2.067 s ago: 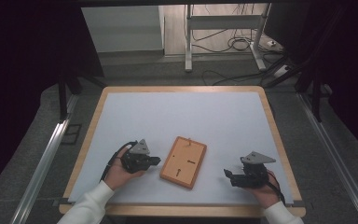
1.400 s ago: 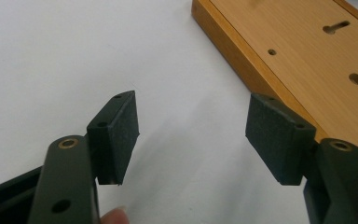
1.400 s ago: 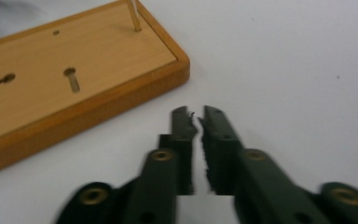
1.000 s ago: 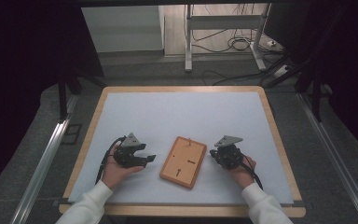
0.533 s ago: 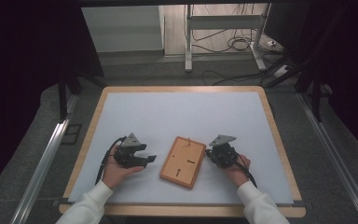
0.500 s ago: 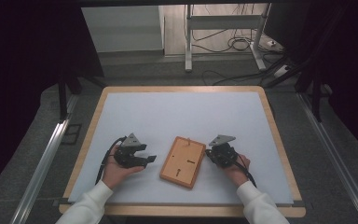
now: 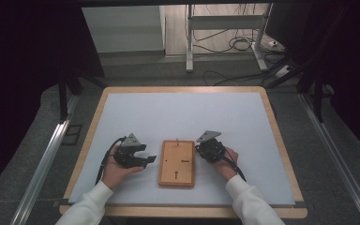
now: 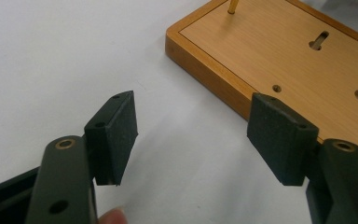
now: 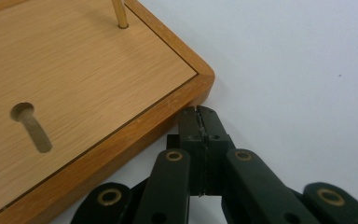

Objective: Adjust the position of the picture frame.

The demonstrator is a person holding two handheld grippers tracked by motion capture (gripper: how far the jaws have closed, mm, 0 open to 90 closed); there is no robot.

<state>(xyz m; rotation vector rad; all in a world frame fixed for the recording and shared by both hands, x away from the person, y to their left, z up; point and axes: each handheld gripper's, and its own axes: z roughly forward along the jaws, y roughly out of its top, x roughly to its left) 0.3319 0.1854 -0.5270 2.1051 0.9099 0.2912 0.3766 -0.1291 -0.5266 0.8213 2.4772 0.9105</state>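
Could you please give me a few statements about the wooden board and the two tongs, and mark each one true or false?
1. The left tongs are open, with bare table between the pads. True.
2. The right tongs are wide open. False: their jaws are pressed together, with nothing between them.
3. A thin brass pin stands upright in the wooden board. True.
4. The board is lifted off the table. False: it lies flat on the white surface.
5. The right tongs' tips sit by a corner of the board's edge. True.
6. The board lies outside both tongs, to the person's far left. False: it lies between them.
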